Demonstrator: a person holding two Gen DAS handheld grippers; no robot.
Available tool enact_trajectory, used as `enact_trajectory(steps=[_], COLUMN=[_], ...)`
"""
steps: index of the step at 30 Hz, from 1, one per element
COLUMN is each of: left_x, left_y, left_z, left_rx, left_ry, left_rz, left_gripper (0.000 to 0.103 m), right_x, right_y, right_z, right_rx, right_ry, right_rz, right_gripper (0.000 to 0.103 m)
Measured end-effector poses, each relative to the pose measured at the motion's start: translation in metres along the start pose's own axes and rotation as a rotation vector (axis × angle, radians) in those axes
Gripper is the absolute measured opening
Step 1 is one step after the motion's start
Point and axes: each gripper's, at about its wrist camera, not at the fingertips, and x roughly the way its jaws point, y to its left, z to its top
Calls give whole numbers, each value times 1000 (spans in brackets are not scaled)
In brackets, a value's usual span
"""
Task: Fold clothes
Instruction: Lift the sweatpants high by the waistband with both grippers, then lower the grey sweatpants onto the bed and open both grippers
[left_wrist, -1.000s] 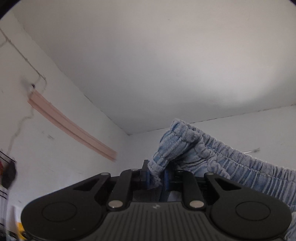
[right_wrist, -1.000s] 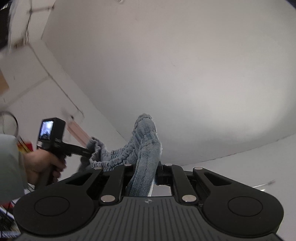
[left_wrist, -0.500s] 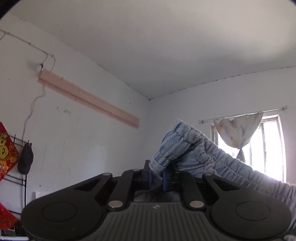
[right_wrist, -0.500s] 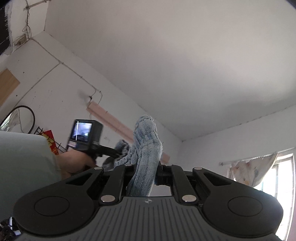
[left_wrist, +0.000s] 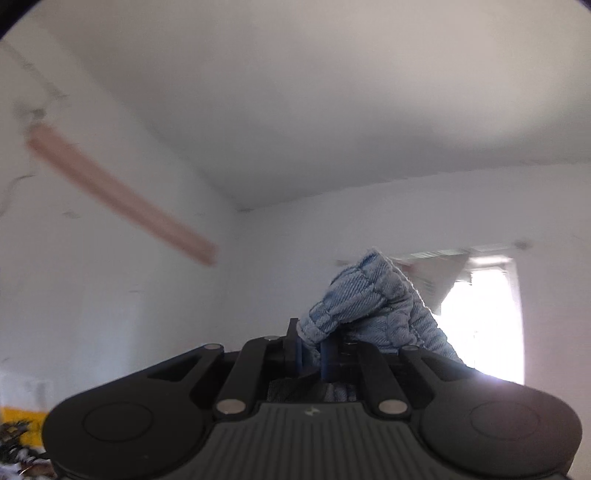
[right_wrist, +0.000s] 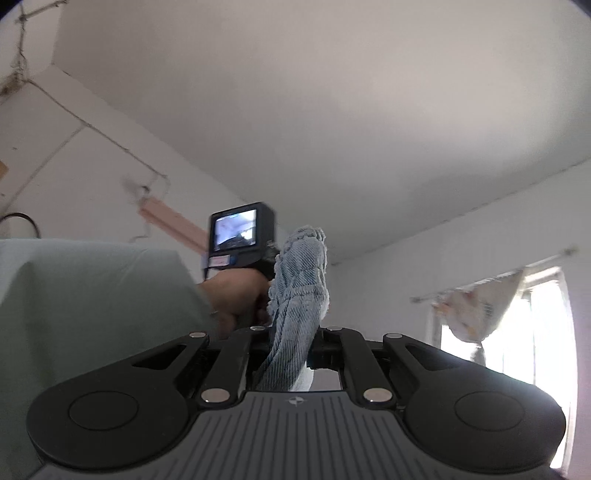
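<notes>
A light blue denim garment with an elastic waistband (left_wrist: 369, 306) is held up in the air by both grippers. My left gripper (left_wrist: 312, 350) is shut on one end of the waistband, which bunches above its blue pads. My right gripper (right_wrist: 295, 343) is shut on another part of the same garment (right_wrist: 299, 291), which stands up between its fingers. In the right wrist view the left gripper's handle and screen (right_wrist: 240, 232) sit just behind the cloth, close to the right gripper. Both cameras point up at the ceiling; the rest of the garment is hidden below.
A bright window with a tied curtain (right_wrist: 476, 306) is at the right. A pink strip (left_wrist: 118, 195) runs along the left wall. The person's hand and pale green sleeve (right_wrist: 92, 295) fill the left of the right wrist view.
The two grippers have come closer together, the left one now right behind the cloth in the right wrist view. Both cameras have tilted down from the ceiling toward the window wall. Both grips are unchanged.
</notes>
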Motion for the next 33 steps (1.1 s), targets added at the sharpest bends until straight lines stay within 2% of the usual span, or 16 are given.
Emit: enact_trajectory(steps=[3, 5, 12, 16, 20, 25, 28, 29, 33], left_x=[7, 12, 24, 8, -23, -85, -128, -144, -192], left_y=[-81, -139, -323, -436, -542, -663, -722, -741, -802], left_z=[-33, -67, -216, -301, -378, -481, -542, -562, -637], left_rx=[43, 46, -69, -38, 17, 107, 184, 214, 304], left_ry=[41, 83, 297, 415, 503, 594, 635, 647, 709], left_rz=[-134, -228, -471, -585, -692, -818, -889, -911, -971], left_gripper=[5, 5, 5, 5, 5, 5, 5, 5, 5], right_x=[-47, -78, -176, -247, -321, -425, -464, -481, -536], right_y=[-28, -51, -151, -219, -277, -337, -339, -346, -363], right_z=[-7, -19, -72, -105, -126, -190, -209, -230, -275], right_rx=[14, 18, -48, -41, 14, 70, 158, 180, 260], right_ry=[14, 42, 244, 343, 406, 468, 482, 490, 515], right_rz=[-91, -167, -404, -537, -684, -880, -1000, -1038, -1179], right_gripper=[6, 6, 6, 6, 6, 6, 6, 6, 6])
